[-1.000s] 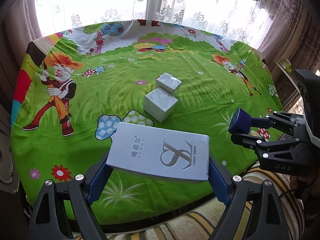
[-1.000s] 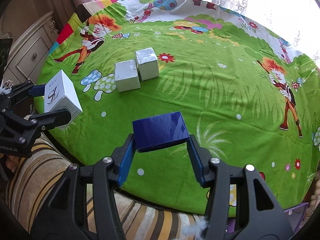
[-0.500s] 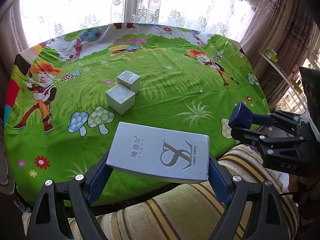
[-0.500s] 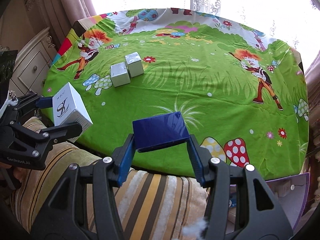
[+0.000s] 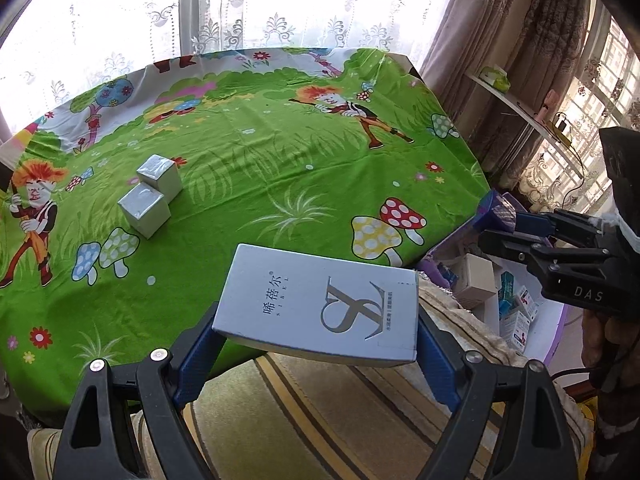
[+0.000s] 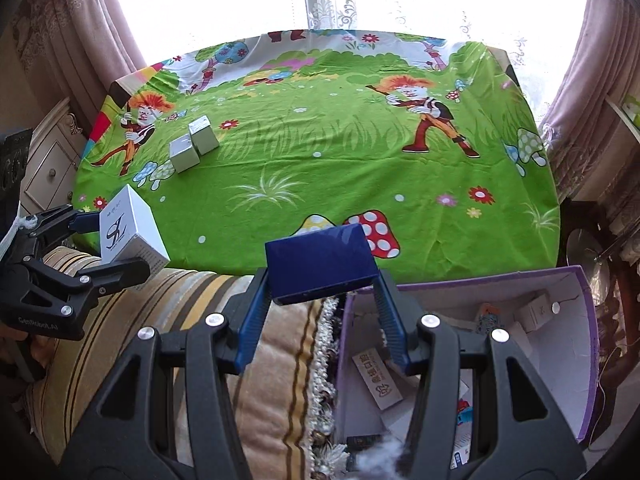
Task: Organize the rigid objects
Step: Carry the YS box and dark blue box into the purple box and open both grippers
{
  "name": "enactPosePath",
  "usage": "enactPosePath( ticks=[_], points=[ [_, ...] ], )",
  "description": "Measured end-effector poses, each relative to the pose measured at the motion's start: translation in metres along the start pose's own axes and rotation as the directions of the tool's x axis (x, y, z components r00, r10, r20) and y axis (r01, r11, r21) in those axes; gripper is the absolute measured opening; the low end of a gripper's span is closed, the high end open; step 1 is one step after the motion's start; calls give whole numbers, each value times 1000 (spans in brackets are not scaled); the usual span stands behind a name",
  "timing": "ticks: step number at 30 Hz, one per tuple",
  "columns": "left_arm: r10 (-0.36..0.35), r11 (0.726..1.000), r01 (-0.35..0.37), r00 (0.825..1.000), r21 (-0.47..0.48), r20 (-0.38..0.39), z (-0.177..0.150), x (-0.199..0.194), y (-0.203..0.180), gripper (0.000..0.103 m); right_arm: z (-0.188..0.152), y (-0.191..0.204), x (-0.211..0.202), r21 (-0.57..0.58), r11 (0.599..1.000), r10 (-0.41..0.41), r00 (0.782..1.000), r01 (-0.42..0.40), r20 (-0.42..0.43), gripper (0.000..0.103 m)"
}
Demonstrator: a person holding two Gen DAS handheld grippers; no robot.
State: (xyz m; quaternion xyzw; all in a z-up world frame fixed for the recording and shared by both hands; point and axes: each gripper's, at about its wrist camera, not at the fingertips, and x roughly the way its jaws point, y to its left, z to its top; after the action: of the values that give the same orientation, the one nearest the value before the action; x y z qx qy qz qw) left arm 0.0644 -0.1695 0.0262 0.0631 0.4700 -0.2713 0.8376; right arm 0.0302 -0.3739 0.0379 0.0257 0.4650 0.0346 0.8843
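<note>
My left gripper (image 5: 316,344) is shut on a white box with a silver logo (image 5: 320,304), held over the striped cushion at the table's near edge; it also shows in the right wrist view (image 6: 128,236). My right gripper (image 6: 320,312) is shut on a dark blue box (image 6: 320,264), held above the edge of a purple bin (image 6: 584,360); the box shows in the left wrist view (image 5: 496,212). Two silver cubes (image 5: 150,196) sit touching on the green cartoon tablecloth (image 5: 280,160), also in the right wrist view (image 6: 194,144).
The purple bin holds several small boxes (image 6: 380,380) and stands right of the striped cushion (image 6: 160,320). A drawer cabinet (image 6: 48,160) stands left of the table. Curtains and a window lie behind; a shelf (image 5: 520,108) is at the right.
Both grippers have pulled back from the table and swung right with their boxes. The purple bin has come into view under the right gripper. The silver cubes have not moved.
</note>
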Motion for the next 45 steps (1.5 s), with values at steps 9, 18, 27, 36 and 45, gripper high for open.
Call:
enactPosePath(
  ticks=[9,18,27,36,45],
  points=[
    [-33,994,34,999,99,-14,8,8,-51,88,-25,-71,-27,135,987,-91,996,89,11,56],
    [-81,973,80,997,214,-3,31,17,-115,88,-48,-118,-39,228,959,-176,984,171,-1,56],
    [-135,938,119,991,326,26,58,31,-181,88,-65,-154,-50,304,927,-227,974,218,-6,56],
    [-214,919,191,976,346,29,83,44,-218,90,-72,-174,-59,348,904,-265,964,249,0,56],
    [-259,921,244,966,303,7,93,56,-221,95,-74,-182,-66,370,890,-290,957,266,9,71]
  ],
)
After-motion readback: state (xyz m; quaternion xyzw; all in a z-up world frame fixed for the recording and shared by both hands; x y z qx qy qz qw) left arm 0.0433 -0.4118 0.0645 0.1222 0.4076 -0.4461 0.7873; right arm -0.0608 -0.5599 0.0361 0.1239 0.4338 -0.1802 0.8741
